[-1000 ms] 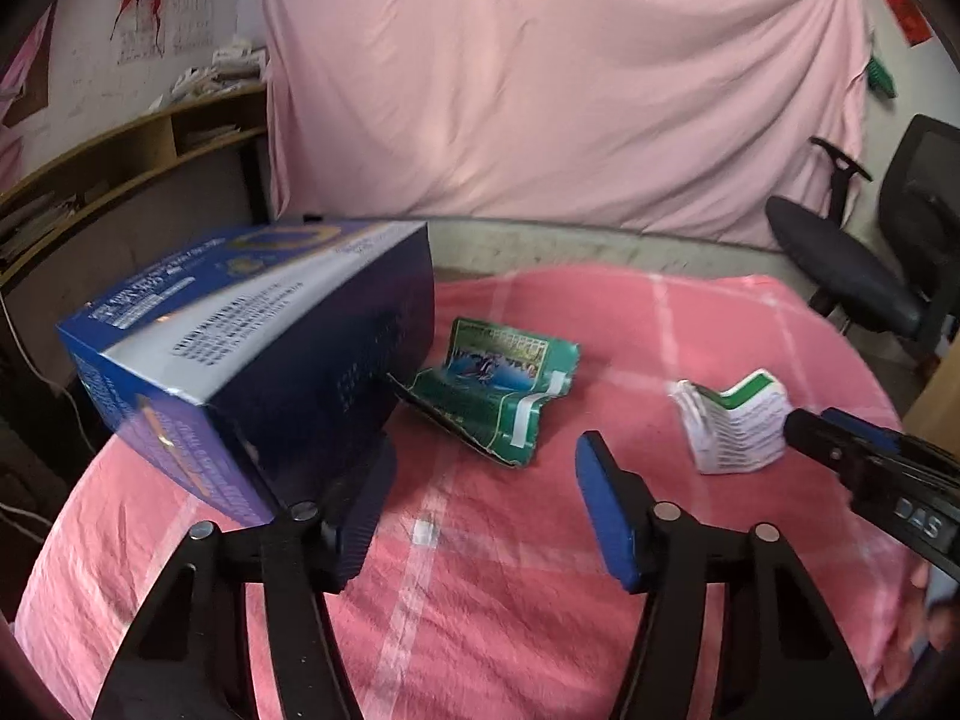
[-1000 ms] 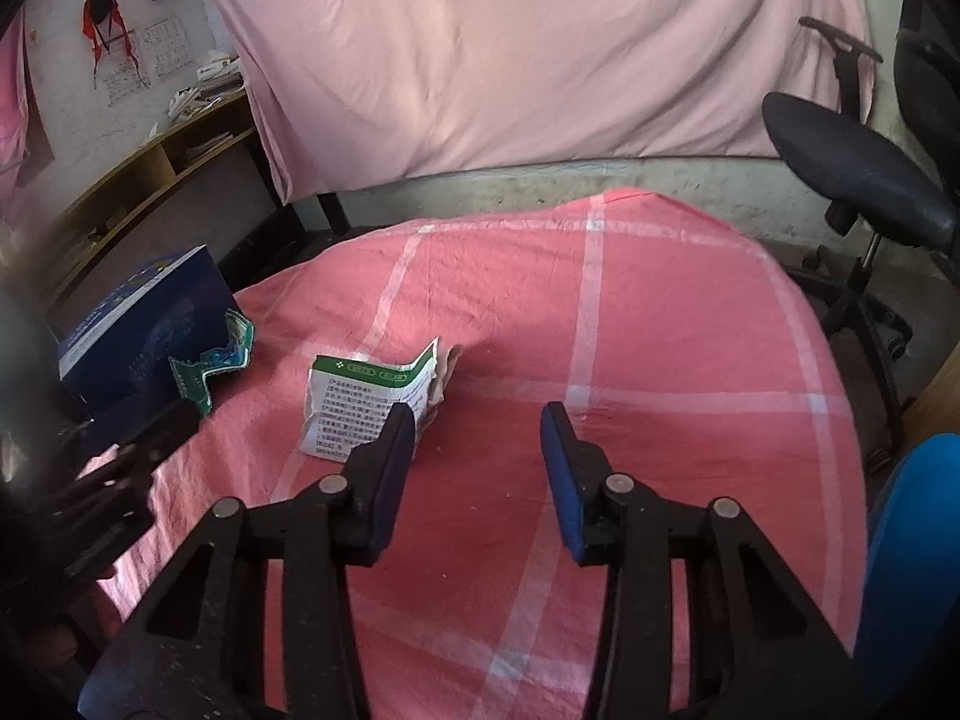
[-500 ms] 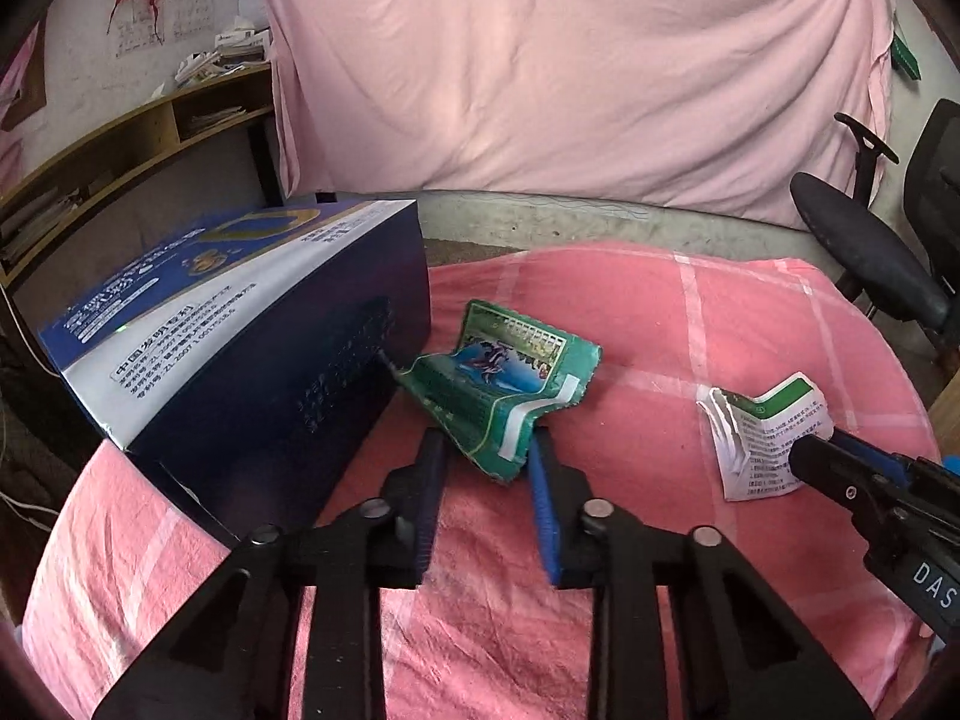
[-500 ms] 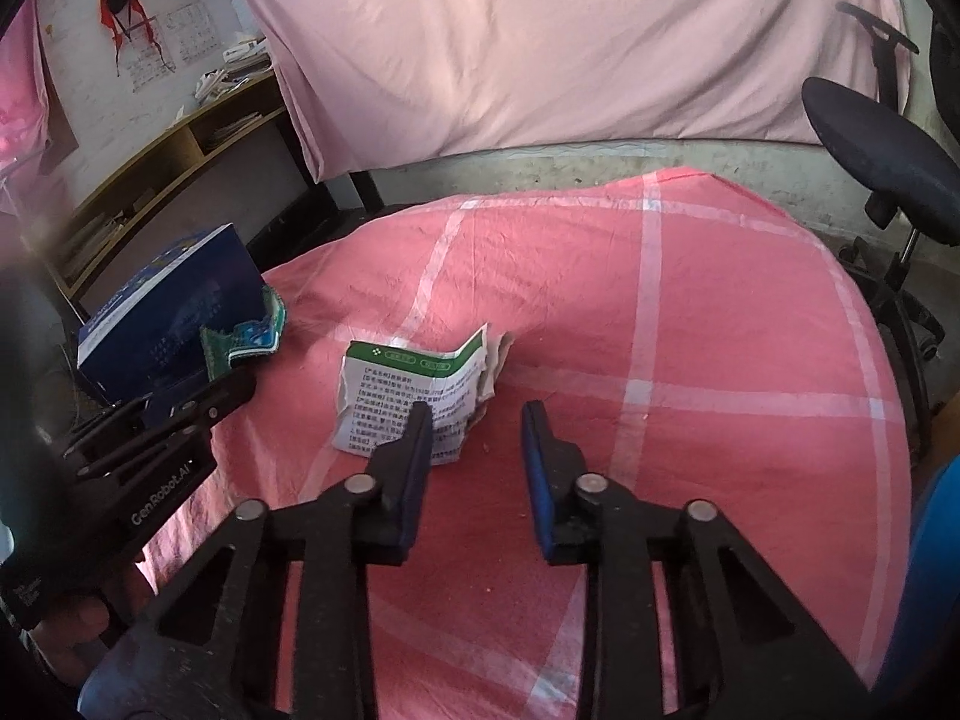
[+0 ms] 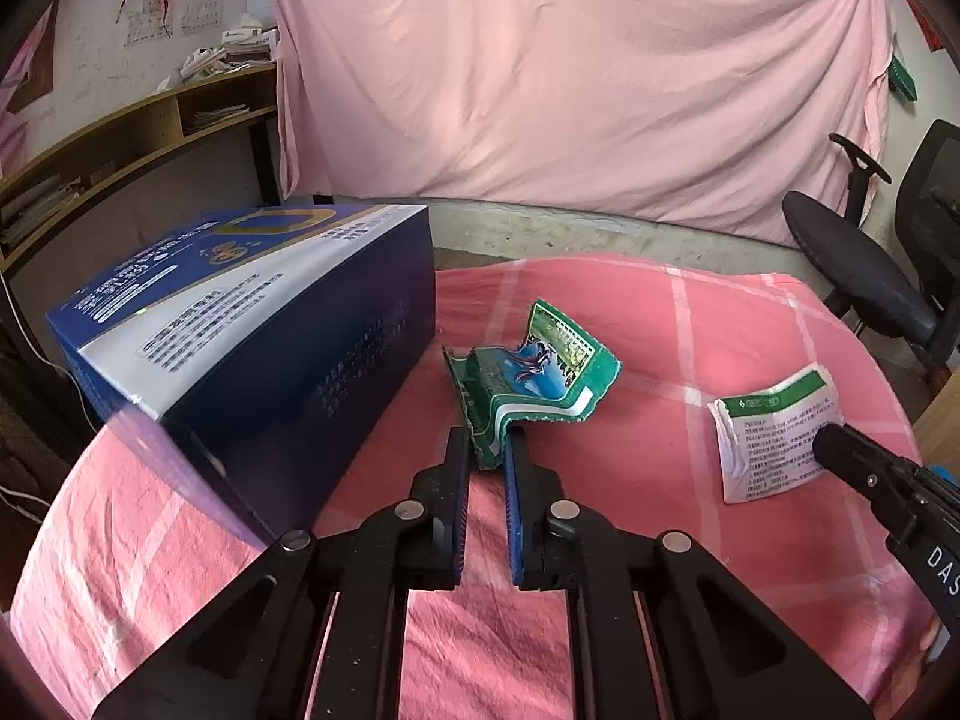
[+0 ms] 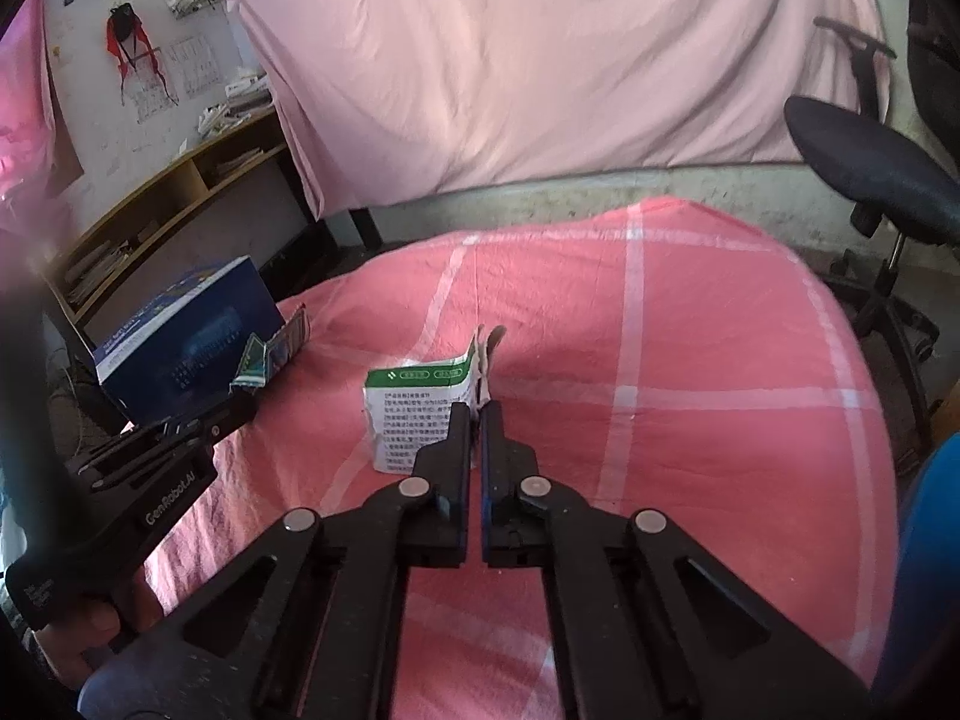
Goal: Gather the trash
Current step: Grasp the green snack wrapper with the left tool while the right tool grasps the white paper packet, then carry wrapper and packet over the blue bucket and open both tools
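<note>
Two handheld two-finger grippers work over a table draped in a pink checked cloth (image 5: 630, 480); the left gripper (image 5: 487, 456) has its blue-padded jaws drawn nearly together, clamped on the near edge of a crumpled green snack wrapper (image 5: 534, 378), which curls up and away from the fingertips toward the middle of the cloth; just to the left of that wrapper, touching or almost touching it, stands a large dark blue cardboard box (image 5: 252, 348) at the table's left edge; the right gripper (image 6: 478, 420) is likewise pinched almost shut, its jaws gripping the torn right edge of a white paper packet with a green band (image 6: 414, 414), which stands partly upright on the cloth just left of and in front of the fingertips; from the left wrist view, the same white packet (image 5: 774, 432) lies well to the right of the green wrapper, with the tip of the right gripper resting against it; behind the table hangs a pink sheet (image 5: 570, 72); a wooden shelf (image 5: 138, 138) stands to the left and a black office chair (image 5: 870, 264) to the right.
</note>
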The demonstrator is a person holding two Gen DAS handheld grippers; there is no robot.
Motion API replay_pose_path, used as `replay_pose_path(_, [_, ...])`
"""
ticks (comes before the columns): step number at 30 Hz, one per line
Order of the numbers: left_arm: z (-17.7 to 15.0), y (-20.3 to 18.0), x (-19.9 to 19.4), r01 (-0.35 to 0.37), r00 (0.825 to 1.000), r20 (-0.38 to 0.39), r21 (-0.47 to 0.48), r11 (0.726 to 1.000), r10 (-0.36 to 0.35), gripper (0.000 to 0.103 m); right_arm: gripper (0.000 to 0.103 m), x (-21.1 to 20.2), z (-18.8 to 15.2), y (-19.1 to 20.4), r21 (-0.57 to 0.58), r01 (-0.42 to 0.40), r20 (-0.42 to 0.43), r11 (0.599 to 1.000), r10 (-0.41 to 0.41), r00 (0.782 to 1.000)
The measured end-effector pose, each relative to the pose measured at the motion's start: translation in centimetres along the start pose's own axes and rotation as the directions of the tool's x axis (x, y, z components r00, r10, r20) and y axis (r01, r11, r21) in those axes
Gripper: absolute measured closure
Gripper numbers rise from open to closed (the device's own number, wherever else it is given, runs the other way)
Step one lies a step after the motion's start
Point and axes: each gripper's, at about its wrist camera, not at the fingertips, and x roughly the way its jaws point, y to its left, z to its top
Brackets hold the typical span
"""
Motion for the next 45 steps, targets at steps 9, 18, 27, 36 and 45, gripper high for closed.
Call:
replay_pose_path(9, [-1.1, -1.0, -4.1, 0.071, 0.993, 0.095, 0.031, 0.997, -0.074, 0.095, 0.088, -4.4, -1.4, 0.4, -0.009, 0.039, 0.159, 0.999, -0.038, 0.986])
replay_pose_path(18, [-0.9, -3.0, -8.1, 0.126, 0.977, 0.170, 0.043, 0.991, -0.132, 0.095, 0.088, -10.4, -2.5, 0.6, -0.022, 0.100, 0.353, 0.995, -0.086, 0.932])
replay_pose_path(27, [0.5, -6.1, -14.0, 0.200, 0.932, 0.289, 0.093, 0.975, -0.218, 0.095, 0.088, -17.5, -3.1, 0.0, 0.028, 0.210, 0.552, 0.977, -0.190, 0.812])
replay_pose_path(36, [0.8, -10.9, -19.2, 0.275, 0.864, 0.381, 0.190, 0.943, -0.329, 0.095, 0.088, -22.9, -4.8, -1.9, 0.119, 0.271, 0.645, 0.955, -0.282, 0.710])
replay_pose_path(45, [-0.1, -16.7, -22.4, 0.351, 0.802, 0.395, 0.298, 0.888, -0.449, 0.095, 0.088, -27.2, -7.1, -4.6, 0.244, 0.345, 0.667, 0.907, -0.415, 0.619])
